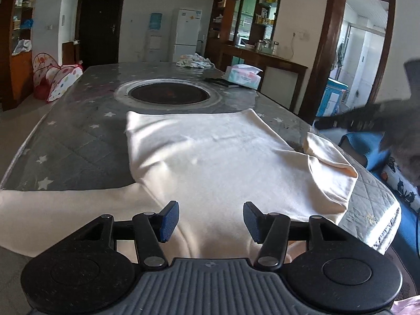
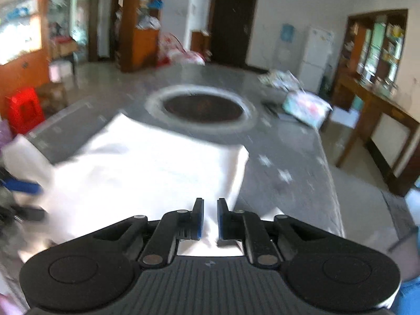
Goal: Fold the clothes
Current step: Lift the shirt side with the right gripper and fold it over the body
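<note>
One sleeve folded at three o'clock on the cream garment (image 1: 210, 157); my left gripper (image 1: 211, 220) gapes empty, my right gripper (image 2: 210, 218) is nearly closed, empty; more folds remain

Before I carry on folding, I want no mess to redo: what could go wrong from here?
1. The cream garment hangs over the table's near edge; a tug could drag it off.
2. The flap on the right lies loose and creased, so the next fold may come out uneven.
3. The left gripper is open and holds nothing, so that side could slide while the right gripper, nearly shut, pulls.
</note>
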A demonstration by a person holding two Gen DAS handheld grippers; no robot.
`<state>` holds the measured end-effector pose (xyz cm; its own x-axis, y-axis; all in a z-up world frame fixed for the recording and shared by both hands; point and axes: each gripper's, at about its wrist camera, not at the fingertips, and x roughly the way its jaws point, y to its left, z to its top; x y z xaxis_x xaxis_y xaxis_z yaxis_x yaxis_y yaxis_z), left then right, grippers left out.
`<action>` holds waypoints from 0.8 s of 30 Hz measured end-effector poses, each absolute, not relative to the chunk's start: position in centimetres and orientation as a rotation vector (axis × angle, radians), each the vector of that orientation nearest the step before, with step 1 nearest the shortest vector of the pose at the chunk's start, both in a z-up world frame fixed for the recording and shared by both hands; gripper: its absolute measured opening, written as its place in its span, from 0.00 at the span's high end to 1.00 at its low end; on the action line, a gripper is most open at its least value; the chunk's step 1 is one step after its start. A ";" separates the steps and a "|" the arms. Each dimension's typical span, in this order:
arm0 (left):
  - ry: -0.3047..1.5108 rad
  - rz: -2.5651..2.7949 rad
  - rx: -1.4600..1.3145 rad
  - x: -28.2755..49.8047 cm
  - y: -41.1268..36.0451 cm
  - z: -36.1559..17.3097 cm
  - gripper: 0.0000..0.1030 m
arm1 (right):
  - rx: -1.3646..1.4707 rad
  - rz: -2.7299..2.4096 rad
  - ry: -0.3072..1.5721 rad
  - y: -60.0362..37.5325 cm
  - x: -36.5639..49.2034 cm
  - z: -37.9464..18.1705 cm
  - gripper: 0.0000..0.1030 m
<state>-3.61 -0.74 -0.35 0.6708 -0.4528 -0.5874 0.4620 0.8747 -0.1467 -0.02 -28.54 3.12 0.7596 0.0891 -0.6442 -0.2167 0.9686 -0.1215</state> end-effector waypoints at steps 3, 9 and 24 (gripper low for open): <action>0.665 -0.549 0.026 -3.5 -1.8 -0.4 0.43 | -0.179 0.121 0.729 -30.3 0.2 1.2 0.85; 0.680 -0.614 0.057 -3.3 -4.5 -0.6 0.43 | -0.129 0.082 0.758 -31.8 1.4 -1.2 0.72; 0.703 -0.675 0.107 -3.8 -7.1 -1.2 0.43 | -0.020 0.077 0.619 -34.6 -1.0 3.3 0.96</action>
